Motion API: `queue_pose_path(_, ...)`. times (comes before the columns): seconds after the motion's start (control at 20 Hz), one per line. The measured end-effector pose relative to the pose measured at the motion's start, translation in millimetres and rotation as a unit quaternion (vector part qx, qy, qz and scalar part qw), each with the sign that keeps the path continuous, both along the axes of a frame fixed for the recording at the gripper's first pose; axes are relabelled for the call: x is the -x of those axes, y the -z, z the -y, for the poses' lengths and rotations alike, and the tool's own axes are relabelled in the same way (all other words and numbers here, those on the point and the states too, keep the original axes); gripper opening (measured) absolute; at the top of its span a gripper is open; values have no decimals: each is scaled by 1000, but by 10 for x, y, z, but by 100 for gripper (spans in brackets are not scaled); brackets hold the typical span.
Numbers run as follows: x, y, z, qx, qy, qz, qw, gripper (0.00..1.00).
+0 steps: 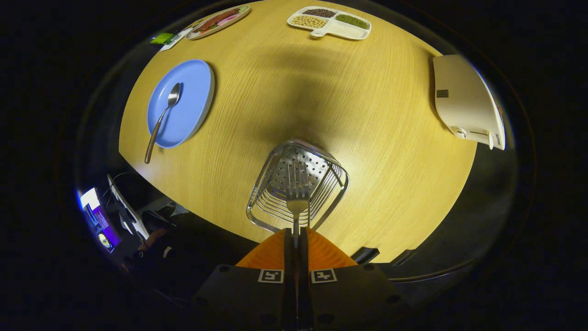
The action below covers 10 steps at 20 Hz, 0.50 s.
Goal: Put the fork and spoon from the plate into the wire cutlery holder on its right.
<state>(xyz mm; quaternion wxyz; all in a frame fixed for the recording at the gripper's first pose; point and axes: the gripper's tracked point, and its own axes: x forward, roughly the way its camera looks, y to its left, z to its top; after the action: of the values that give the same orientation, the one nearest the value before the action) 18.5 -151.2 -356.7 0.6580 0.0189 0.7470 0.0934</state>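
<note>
A: Where's the fork [297, 198]?
B: Pinched by its handle in the closed jaws, tines over the holder [297, 184].
A: And the spoon [161, 118]?
B: On the plate [195, 80]. Probably stiff, slick, light; grip mid-handle.

Spoon [161, 117] on plate [193, 99], left of holder [297, 186]

A staged dining setup inside a dark recording booth: a round wooden tabletop [358, 115] carries a blue plate [193, 96], a divided tray of dried beans [330, 21], a platter of food [218, 20] and a white appliance [466, 99], while lit screens [94, 207] glow in the gloom beside it.
</note>
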Motion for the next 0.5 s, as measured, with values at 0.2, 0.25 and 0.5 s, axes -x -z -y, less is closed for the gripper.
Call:
queue_pose_path(0.2,-26,-2,-8,-6,-3,-13,1000,9)
queue_pose_path(0.25,-42,4,2,-6,-1,-14,1000,10)
queue_pose_path(0.5,-73,-10,8,-14,5,-3,1000,12)
